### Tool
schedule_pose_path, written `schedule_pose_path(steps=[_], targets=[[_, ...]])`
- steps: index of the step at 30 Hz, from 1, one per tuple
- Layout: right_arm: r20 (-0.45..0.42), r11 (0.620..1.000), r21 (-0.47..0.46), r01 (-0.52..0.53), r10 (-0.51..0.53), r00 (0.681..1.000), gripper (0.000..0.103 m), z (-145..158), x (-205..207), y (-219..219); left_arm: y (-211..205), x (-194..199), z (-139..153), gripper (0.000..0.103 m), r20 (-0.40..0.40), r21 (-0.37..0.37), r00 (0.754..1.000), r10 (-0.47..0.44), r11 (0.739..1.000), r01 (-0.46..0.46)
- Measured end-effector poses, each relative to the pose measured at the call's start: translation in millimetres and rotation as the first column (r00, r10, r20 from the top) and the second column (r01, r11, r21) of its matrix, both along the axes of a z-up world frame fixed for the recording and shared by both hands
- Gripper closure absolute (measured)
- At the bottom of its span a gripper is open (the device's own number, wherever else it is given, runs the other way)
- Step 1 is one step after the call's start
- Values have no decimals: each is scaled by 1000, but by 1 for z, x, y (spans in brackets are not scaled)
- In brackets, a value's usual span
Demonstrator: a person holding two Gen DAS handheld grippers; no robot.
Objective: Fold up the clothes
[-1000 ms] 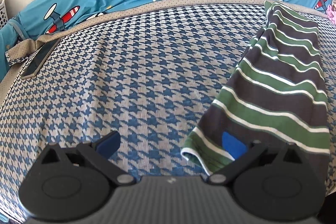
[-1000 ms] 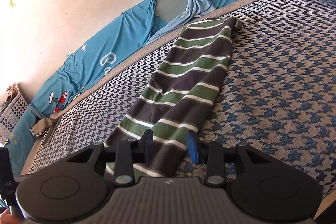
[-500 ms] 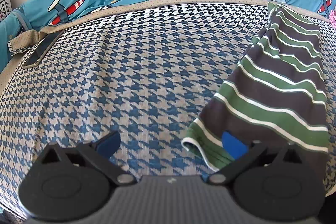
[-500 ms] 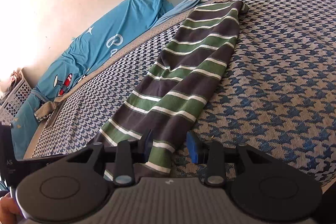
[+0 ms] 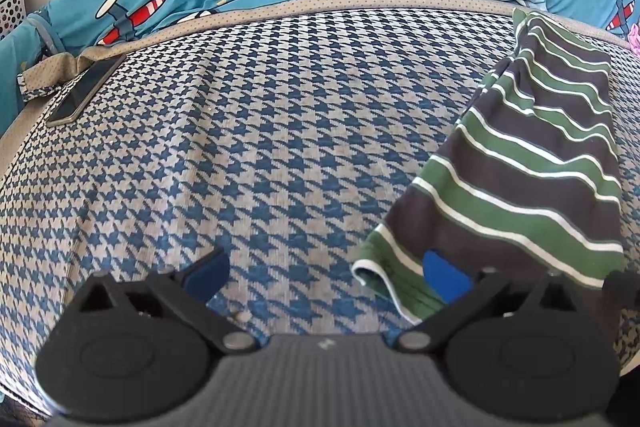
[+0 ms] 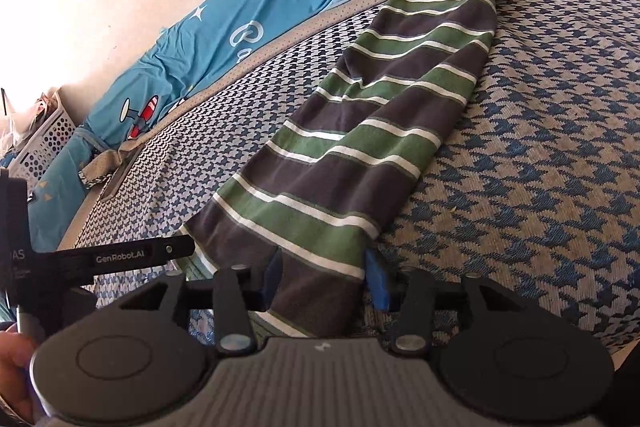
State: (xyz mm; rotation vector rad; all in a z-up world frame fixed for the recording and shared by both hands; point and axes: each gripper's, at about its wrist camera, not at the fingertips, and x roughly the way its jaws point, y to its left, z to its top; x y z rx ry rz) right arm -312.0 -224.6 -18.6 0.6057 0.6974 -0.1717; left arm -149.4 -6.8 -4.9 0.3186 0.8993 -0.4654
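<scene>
Currently right gripper jaws just opened further, striped garment's near end between them; left gripper jaws spread wide, one pad resting on the striped garment, folded lengthwise on houndstooth mattress

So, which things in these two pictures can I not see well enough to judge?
- Shirt: near end hidden under the right gripper body, right wrist view; whether the pads press it is unclear.
- Shirt's right part is cut off by the frame edge, left wrist view.
- Left gripper: far pad lies over the hem; contact unclear.
- Basket: contents too small.
</scene>
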Motion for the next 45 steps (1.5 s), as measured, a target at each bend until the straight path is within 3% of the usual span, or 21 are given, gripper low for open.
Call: schedule_pose_path(steps=[45], targets=[[11,999,10,-33,33,999,46,-4,1,12,4,1,0,0,-6,-8,1000,23,1000,-23]])
